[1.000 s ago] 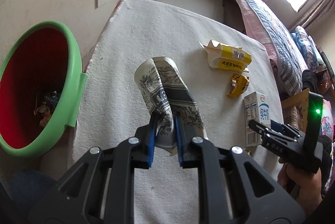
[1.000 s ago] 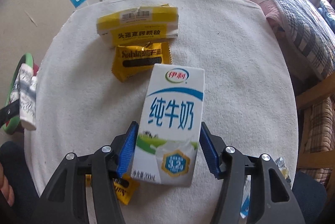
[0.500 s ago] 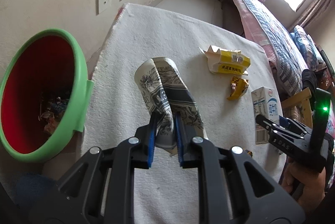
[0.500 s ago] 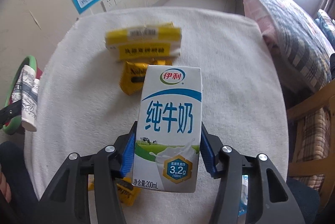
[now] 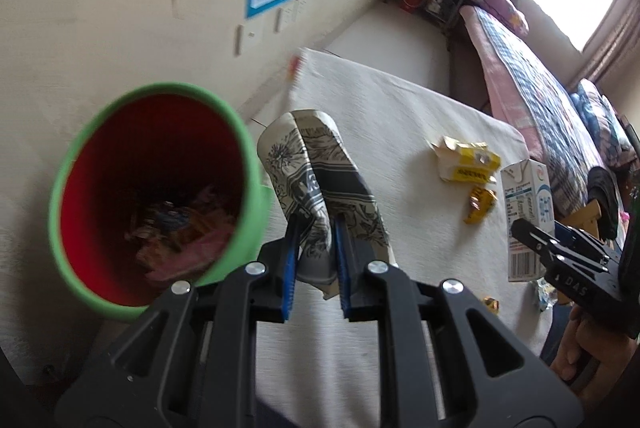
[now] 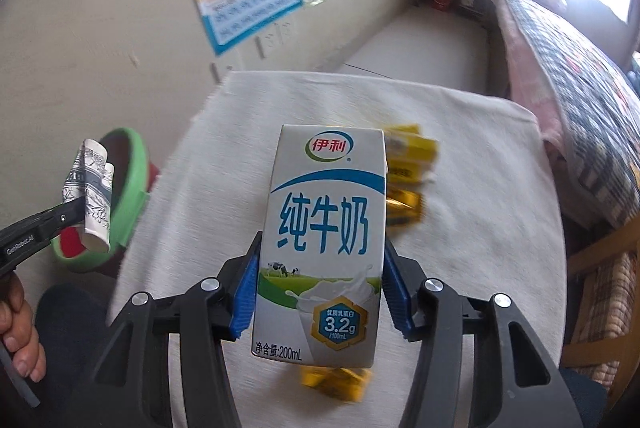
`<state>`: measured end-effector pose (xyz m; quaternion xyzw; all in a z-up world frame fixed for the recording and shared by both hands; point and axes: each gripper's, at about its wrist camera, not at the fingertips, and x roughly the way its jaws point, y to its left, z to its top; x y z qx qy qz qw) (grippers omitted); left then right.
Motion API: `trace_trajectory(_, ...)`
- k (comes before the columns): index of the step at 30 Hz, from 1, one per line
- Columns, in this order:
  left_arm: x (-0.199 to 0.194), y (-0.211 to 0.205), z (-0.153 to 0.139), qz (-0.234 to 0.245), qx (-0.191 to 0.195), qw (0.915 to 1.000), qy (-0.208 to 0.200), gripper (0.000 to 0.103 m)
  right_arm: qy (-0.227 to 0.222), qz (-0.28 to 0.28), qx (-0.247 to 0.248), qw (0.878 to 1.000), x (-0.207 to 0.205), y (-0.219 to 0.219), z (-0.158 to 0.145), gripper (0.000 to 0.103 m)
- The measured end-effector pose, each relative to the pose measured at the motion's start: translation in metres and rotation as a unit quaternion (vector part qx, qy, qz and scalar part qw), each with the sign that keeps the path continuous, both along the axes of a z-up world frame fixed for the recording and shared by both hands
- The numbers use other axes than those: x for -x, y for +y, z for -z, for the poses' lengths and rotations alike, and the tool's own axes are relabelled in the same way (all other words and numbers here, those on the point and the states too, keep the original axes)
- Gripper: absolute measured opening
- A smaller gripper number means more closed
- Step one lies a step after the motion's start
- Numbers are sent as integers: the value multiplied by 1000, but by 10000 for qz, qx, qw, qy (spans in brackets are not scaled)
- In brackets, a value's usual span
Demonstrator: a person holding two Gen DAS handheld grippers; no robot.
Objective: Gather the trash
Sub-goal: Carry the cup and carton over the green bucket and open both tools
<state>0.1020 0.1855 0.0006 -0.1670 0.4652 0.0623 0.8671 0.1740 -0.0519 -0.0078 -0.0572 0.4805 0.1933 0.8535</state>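
Note:
My left gripper (image 5: 314, 264) is shut on a crushed patterned paper cup (image 5: 316, 180) and holds it in the air beside the rim of the green bin with a red inside (image 5: 152, 196), which has trash at its bottom. My right gripper (image 6: 320, 292) is shut on a white and blue milk carton (image 6: 324, 228), lifted above the table. The carton also shows in the left wrist view (image 5: 528, 220). The cup (image 6: 90, 196) and bin (image 6: 128, 188) show at the left of the right wrist view.
A round table with a white cloth (image 5: 400, 132) carries a yellow box (image 5: 468, 162), a gold wrapper (image 5: 480, 204) and small wrappers near its front edge (image 6: 336, 382). A wall with posters is behind, a bed (image 5: 540, 88) to the right.
My left gripper has carried the cup left and up toward the bin. My right gripper has lifted the milk carton off the table.

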Motion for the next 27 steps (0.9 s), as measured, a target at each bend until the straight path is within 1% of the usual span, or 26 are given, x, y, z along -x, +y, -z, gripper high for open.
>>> trace_trajectory(8, 23, 57, -11, -477, -126, 9988, -69, 16, -77, -619, -205, 9978, 7, 73, -13, 52)
trace_trajectory(15, 45, 99, -12, -788, -117, 9968, -80, 16, -123, -1217, -375, 9918, 16, 139, -17, 52)
trace_trajectory(20, 58, 123, -9, -961, -45, 9953, -85, 16, -119, -1645, -481, 9851, 22, 184, -17, 52)
trace_trajectory(22, 62, 133, -9, -1002, 48, 9949, -130, 16, -96, -1831, -460, 9820, 24, 203, -13, 52)
trace_trajectory(27, 70, 151, -6, -1145, 166, 9930, -217, 16, -16, -2081, -440, 9771, 31, 231, -3, 52)
